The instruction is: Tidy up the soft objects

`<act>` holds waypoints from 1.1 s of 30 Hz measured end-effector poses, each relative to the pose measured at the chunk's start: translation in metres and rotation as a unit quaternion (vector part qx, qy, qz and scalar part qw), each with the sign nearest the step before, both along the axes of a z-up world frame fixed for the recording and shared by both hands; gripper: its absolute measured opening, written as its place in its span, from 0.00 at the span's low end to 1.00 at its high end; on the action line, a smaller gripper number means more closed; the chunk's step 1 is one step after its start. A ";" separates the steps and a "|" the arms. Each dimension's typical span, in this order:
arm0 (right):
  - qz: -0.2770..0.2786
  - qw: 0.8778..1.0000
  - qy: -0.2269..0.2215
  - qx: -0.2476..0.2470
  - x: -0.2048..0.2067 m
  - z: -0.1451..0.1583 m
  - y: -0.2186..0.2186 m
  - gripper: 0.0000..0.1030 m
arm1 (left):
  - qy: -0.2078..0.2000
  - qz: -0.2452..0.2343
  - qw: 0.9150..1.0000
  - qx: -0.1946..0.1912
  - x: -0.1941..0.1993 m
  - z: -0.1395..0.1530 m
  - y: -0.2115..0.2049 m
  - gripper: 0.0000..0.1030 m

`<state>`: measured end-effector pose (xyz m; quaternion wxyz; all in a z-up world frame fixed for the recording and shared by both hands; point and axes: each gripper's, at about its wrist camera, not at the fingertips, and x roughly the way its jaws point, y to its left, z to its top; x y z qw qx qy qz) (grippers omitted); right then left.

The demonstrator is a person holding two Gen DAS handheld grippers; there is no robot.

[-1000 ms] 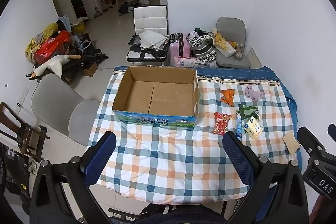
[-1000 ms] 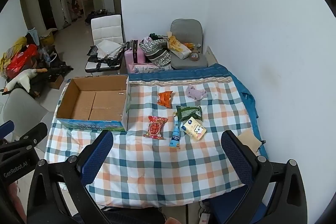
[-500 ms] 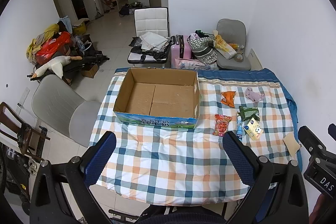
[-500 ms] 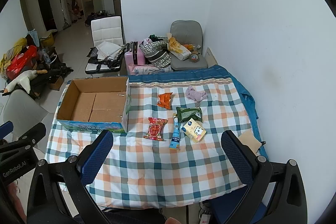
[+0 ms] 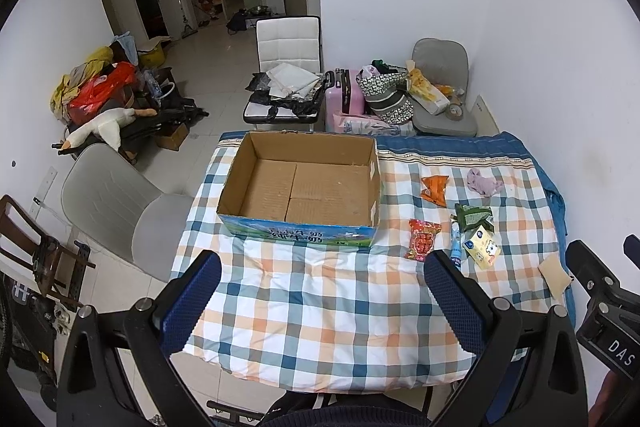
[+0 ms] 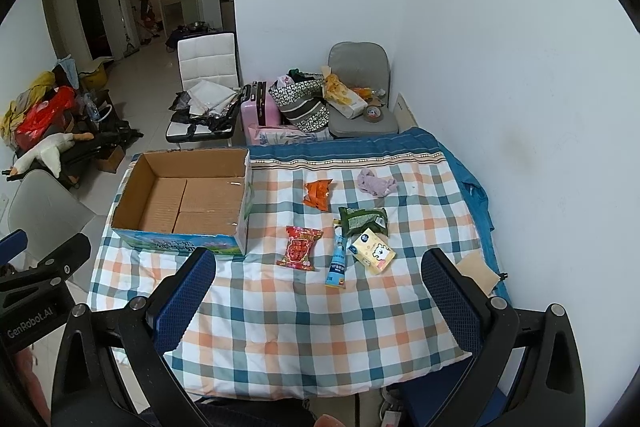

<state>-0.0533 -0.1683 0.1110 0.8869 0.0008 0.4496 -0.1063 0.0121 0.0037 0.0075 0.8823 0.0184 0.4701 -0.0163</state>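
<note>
Both grippers, left (image 5: 322, 293) and right (image 6: 318, 291), hang wide apart and hold nothing, near the table's (image 6: 280, 327) near edge. Six soft items lie right of the one empty box (image 6: 180, 203): cloth (image 6: 376, 182), orange packet (image 6: 318, 193), green packet (image 6: 364, 219), red packet (image 6: 300, 247), tube (image 6: 337, 263), tissue pack (image 6: 373, 251). All likely light and squashy (packets perhaps slippery); pinch mid-body.

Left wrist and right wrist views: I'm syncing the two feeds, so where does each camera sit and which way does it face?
Left wrist: on the left gripper, above the table's near edge, facing the empty cardboard box; its blue fingers show, with part of the right gripper at the right edge.
Right wrist: on the right gripper, further right, facing the red snack pack and yellow tissue pack; the left gripper shows at left.
Shared: box, packets, checked tablecloth, both grippers open.
</note>
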 end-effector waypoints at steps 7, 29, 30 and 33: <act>0.001 1.000 -0.001 0.001 -0.003 -0.001 -0.001 1.00 | -0.001 0.001 1.000 -0.001 0.002 0.003 0.001 1.00; 0.003 1.000 -0.006 0.000 -0.002 0.007 0.004 1.00 | -0.008 0.002 1.000 -0.005 -0.001 0.021 -0.002 1.00; 0.003 1.000 -0.006 0.001 -0.002 0.007 0.004 1.00 | -0.008 0.003 1.000 -0.005 -0.001 0.020 -0.002 1.00; 0.003 1.000 -0.007 0.001 -0.002 0.009 0.005 1.00 | -0.009 0.003 1.000 -0.006 -0.002 0.020 -0.002 1.00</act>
